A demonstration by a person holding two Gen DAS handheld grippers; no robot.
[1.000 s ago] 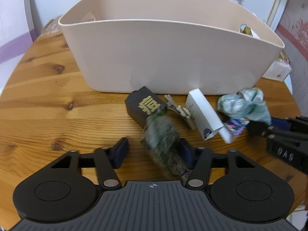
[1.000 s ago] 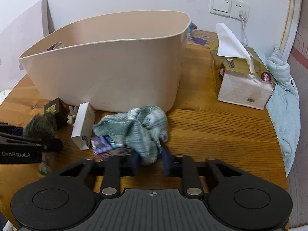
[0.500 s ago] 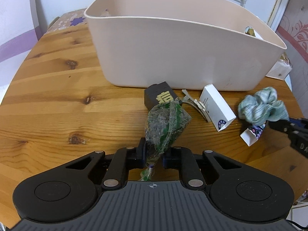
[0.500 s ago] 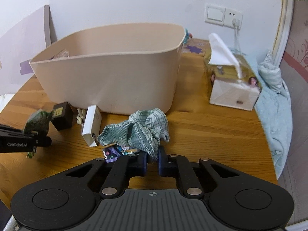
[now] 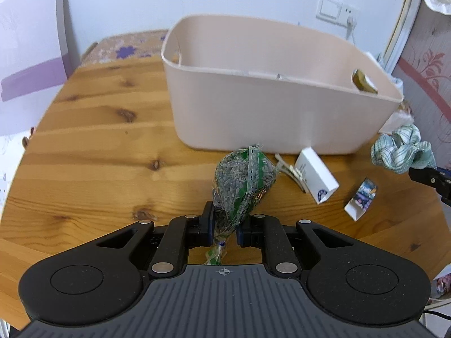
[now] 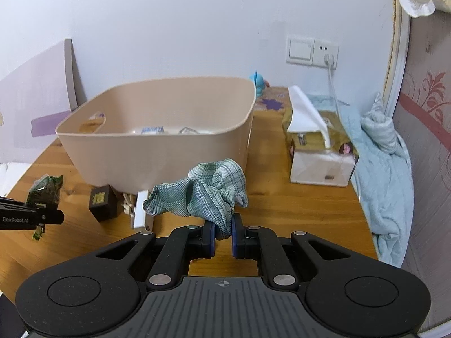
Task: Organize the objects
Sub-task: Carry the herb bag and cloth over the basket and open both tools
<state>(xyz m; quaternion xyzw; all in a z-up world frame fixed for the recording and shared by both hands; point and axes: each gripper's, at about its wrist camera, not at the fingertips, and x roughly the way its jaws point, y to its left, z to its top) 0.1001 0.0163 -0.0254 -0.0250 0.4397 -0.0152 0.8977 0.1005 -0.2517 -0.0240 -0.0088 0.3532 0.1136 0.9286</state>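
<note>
Bin is holding a few items; left tongs are pinching the seed packet, right tongs are clamping the cloth; boxes are waiting on the tabletop.

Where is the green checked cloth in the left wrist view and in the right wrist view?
Left wrist view: the cloth is at the far right edge, held up by the right tool, right of the bin.
Right wrist view: the cloth is at centre, pinched in the right tool, in front of the bin.
Shared landmark: the beige bin; the white box also shows in both.
</note>
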